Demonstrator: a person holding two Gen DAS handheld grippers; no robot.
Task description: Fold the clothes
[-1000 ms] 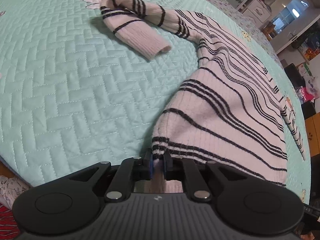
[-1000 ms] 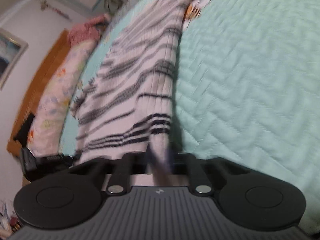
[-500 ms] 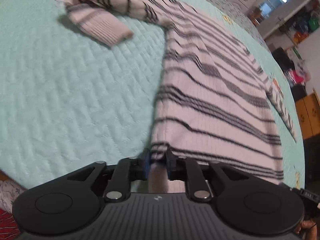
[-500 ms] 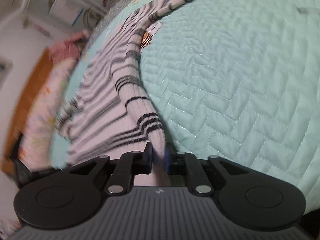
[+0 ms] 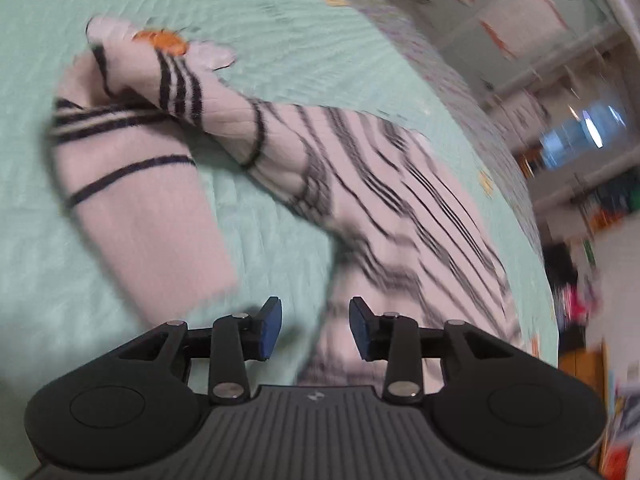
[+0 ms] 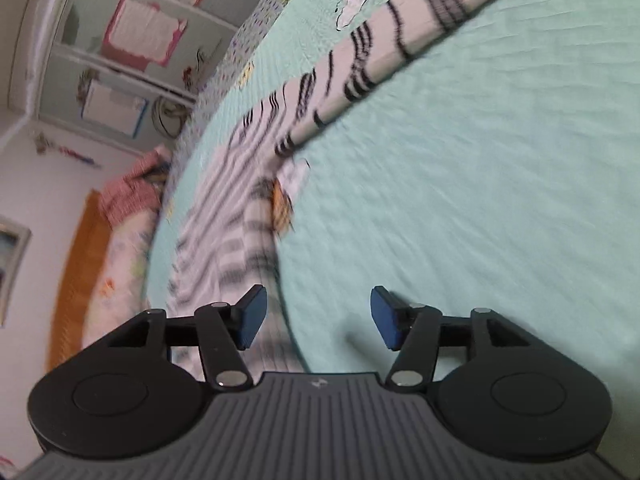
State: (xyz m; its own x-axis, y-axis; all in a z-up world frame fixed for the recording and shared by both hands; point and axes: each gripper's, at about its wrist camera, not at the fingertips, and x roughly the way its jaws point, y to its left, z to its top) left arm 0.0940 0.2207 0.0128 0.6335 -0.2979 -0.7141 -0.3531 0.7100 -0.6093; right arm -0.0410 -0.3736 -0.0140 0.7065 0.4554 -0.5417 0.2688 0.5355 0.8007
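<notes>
On the bed (image 5: 248, 4), a striped sweater (image 5: 360, 184) lies flat.
Left hand-held gripper (image 5: 315, 328) and right hand-held gripper (image 6: 318, 318) are opening, pads clear of the knit.

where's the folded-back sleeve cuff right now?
Left wrist view, left side: the sleeve cuff lies on the mint quilt, beyond and left of the opening, empty left gripper, beside the striped sweater's body.

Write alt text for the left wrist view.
The left claw, its jaws opening and gripping nothing, hovers over a pink sweater with black stripes spread on a mint quilted bedspread. One sleeve lies folded back at left; the picture is motion-blurred.
</notes>
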